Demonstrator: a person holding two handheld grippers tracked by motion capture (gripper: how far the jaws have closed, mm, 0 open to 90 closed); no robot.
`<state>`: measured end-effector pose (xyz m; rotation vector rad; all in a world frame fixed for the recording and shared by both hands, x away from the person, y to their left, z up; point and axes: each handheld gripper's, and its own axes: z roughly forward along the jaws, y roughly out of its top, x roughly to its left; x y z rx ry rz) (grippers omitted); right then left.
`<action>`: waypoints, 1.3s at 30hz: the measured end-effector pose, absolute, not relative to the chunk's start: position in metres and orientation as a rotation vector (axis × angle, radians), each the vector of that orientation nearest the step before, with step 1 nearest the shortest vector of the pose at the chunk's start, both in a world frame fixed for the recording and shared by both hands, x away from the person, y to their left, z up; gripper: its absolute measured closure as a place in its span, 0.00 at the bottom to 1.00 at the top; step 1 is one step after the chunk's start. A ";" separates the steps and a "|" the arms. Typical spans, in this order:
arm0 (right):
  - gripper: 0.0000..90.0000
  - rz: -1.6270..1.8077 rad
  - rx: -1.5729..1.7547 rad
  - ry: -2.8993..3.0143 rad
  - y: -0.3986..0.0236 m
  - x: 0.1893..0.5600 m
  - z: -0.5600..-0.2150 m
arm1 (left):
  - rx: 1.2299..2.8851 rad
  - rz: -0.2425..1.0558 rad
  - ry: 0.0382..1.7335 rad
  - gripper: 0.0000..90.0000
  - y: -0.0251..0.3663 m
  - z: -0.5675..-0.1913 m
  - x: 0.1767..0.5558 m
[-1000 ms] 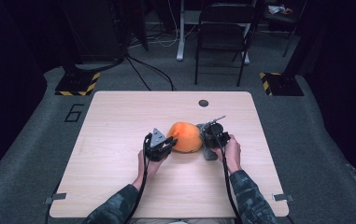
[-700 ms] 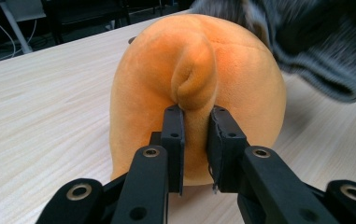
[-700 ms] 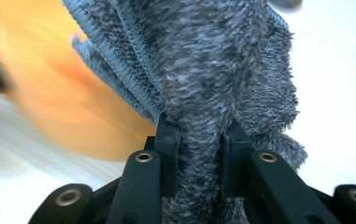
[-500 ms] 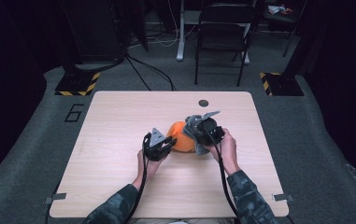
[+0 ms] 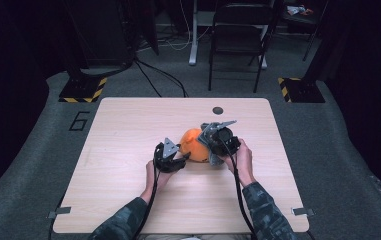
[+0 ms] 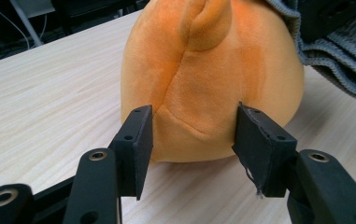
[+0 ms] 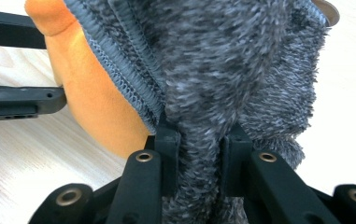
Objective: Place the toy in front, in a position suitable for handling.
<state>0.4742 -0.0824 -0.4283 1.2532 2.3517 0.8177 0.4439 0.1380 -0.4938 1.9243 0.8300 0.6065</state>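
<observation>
Right gripper (image 7: 198, 140) pinching fuzzy grey knit cloth (image 7: 241, 70) against round orange plush toy (image 6: 213, 74), left gripper (image 6: 192, 135) just opened, straddling toy's base.

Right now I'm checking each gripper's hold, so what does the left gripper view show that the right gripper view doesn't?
Left gripper view: the left gripper, whose jaws have just been opening, stands either side of the orange plush toy, pads not pressing, with the toy resting on the wooden table. Right gripper view: the right gripper is shut on the grey knitted cloth, pinched between its pads. Both show the orange toy, the grey cloth beside it and the table.
</observation>
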 end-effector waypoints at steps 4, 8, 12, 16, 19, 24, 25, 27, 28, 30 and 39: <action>0.81 0.818 1.240 2.357 -0.081 0.474 -0.429 | 1.925 0.614 0.815 0.55 0.135 -0.496 0.445; 0.82 0.814 1.235 2.358 -0.080 0.473 -0.430 | 1.920 0.619 0.813 0.70 0.133 -0.500 0.445; 0.82 0.814 1.230 2.352 -0.079 0.472 -0.429 | 1.913 0.616 0.821 0.85 0.132 -0.500 0.445; 0.82 0.804 1.238 2.339 -0.081 0.471 -0.426 | 1.912 0.594 0.823 0.91 0.130 -0.495 0.444; 0.82 0.801 1.253 2.331 -0.083 0.471 -0.423 | 1.899 0.542 0.828 0.92 0.131 -0.487 0.443; 0.82 0.799 1.260 2.326 -0.088 0.468 -0.410 | 1.862 0.409 0.832 0.92 0.131 -0.470 0.435; 0.82 0.792 1.266 2.323 -0.087 0.466 -0.407 | 1.856 0.394 0.827 0.92 0.130 -0.466 0.433; 0.82 0.787 1.254 2.327 -0.087 0.464 -0.401 | 1.877 0.403 0.805 0.92 0.127 -0.462 0.429; 0.82 0.788 1.244 2.326 -0.086 0.463 -0.400 | 1.878 0.410 0.809 0.92 0.127 -0.463 0.429; 0.82 0.777 1.246 2.326 -0.084 0.464 -0.404 | 1.879 0.419 0.828 0.92 0.129 -0.468 0.432; 0.82 0.922 1.212 2.270 -0.082 0.461 -0.399 | 1.861 0.433 0.846 0.91 0.135 -0.473 0.440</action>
